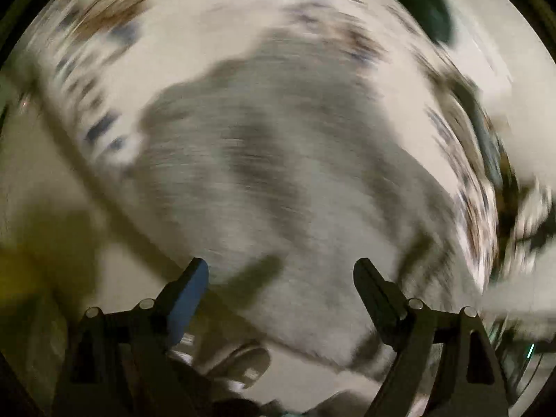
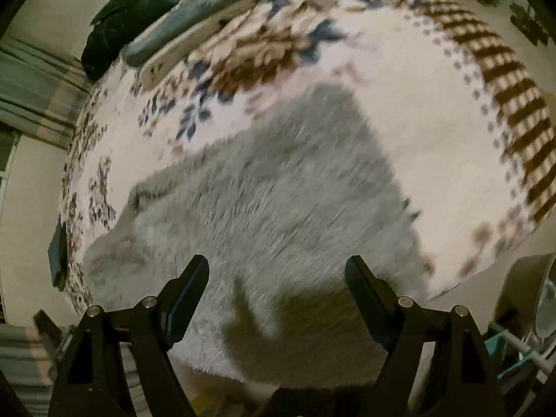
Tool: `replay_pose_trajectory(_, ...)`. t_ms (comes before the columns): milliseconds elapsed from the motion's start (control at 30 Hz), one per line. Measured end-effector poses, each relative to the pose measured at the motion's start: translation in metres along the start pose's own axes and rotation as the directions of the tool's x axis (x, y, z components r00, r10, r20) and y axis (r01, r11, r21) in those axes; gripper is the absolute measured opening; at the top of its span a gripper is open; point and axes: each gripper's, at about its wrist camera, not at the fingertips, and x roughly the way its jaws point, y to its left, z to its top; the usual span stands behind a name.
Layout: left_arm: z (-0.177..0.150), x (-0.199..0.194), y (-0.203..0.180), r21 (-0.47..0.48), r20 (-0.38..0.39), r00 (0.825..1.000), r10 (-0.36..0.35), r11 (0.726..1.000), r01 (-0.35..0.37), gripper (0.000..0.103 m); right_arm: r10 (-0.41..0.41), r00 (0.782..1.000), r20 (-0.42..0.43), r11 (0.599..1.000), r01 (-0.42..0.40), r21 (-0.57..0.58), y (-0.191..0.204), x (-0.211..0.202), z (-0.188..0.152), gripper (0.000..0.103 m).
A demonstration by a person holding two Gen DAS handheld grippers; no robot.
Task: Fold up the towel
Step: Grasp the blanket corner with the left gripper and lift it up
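Note:
A fluffy grey towel (image 2: 278, 191) lies spread over a table covered by a white cloth with brown and blue flowers (image 2: 434, 132). In the right wrist view its near edge hangs toward me below the open right gripper (image 2: 277, 269), whose fingers hold nothing. The left wrist view is heavily motion-blurred; the same grey towel (image 1: 271, 173) fills its middle. My left gripper (image 1: 280, 271) is open above the towel's near part, with nothing between its fingers.
A dark green bundle (image 2: 135, 10) and a folded grey-white cloth (image 2: 194, 24) lie at the far left of the table. A brown striped border (image 2: 514, 104) runs along the cloth's right edge. Clutter with a pale round object (image 2: 531, 299) stands low right.

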Motion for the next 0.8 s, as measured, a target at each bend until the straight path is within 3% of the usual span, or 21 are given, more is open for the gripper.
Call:
replay_pose_trajectory(133, 0.019, 0.010, 0.029, -0.108, 0.094, 0.995, -0.015, 0.994, 0.025, 0.083, -0.003, 1.000, -0.023, 1.000, 0.003, 0.020, 0.014, 0.018, -0.010, 0.083)
replay_pose_trajectory(167, 0.024, 0.005, 0.032, -0.117, 0.139, 0.990, -0.037, 0.992, 0.053, 0.059, -0.015, 1.000, -0.025, 1.000, 0.016, 0.011, 0.018, 0.021, -0.011, 0.083)
replay_pose_trajectory(200, 0.027, 0.001, 0.029, -0.109, 0.169, 0.985, -0.024, 0.993, 0.043, 0.008, -0.035, 0.999, -0.031, 0.999, 0.035, -0.011, 0.024, 0.027, -0.011, 0.083)
replay_pose_trajectory(233, 0.031, -0.005, 0.024, -0.095, 0.187, 0.982, 0.017, 0.996, 0.001, 0.006, -0.054, 0.998, -0.033, 0.998, 0.053, -0.030, 0.029, 0.030, -0.011, 0.083)
replay_pose_trajectory(267, 0.033, -0.013, 0.020, -0.073, 0.219, 0.976, 0.008, 0.997, 0.008, 0.006, -0.077, 0.996, -0.033, 0.996, 0.075, -0.054, 0.033, 0.033, -0.012, 0.083)
replay_pose_trajectory(333, 0.036, -0.031, 0.008, -0.023, 0.285, 0.958, -0.029, 0.999, 0.037, 0.006, -0.119, 0.992, -0.046, 0.988, 0.114, -0.103, 0.042, 0.042, -0.013, 0.083)
replay_pose_trajectory(467, 0.047, -0.061, -0.024, 0.093, 0.346, 0.928, -0.141, 0.989, 0.115, 0.006, -0.154, 0.986, -0.057, 0.980, 0.145, -0.138, 0.049, 0.054, -0.013, 0.083)
replay_pose_trajectory(533, 0.057, -0.055, -0.025, 0.089, 0.336, 0.933, -0.127, 0.991, 0.103, 0.006, -0.166, 0.984, -0.060, 0.978, 0.156, -0.139, 0.050, 0.059, -0.012, 0.083)
replay_pose_trajectory(600, 0.067, -0.032, -0.008, 0.058, 0.284, 0.956, -0.071, 0.997, 0.056, 0.007, -0.166, 0.984, -0.062, 0.979, 0.157, -0.129, 0.049, 0.062, -0.011, 0.083)
replay_pose_trajectory(700, 0.071, 0.003, 0.028, -0.019, 0.137, 0.990, -0.036, 0.999, 0.039, 0.012, -0.162, 0.984, -0.073, 0.981, 0.153, -0.121, 0.049, 0.063, -0.010, 0.083)
replay_pose_trajectory(767, 0.068, 0.001, 0.046, -0.075, 0.117, 0.991, -0.072, 0.994, 0.081, 0.027, -0.164, 0.983, -0.077, 0.980, 0.153, -0.130, 0.051, 0.064, -0.010, 0.083)
replay_pose_trajectory(800, 0.065, -0.005, 0.051, -0.089, 0.129, 0.988, -0.086, 0.991, 0.098, 0.044, -0.167, 0.983, -0.077, 0.978, 0.155, -0.142, 0.052, 0.063, -0.010, 0.083)
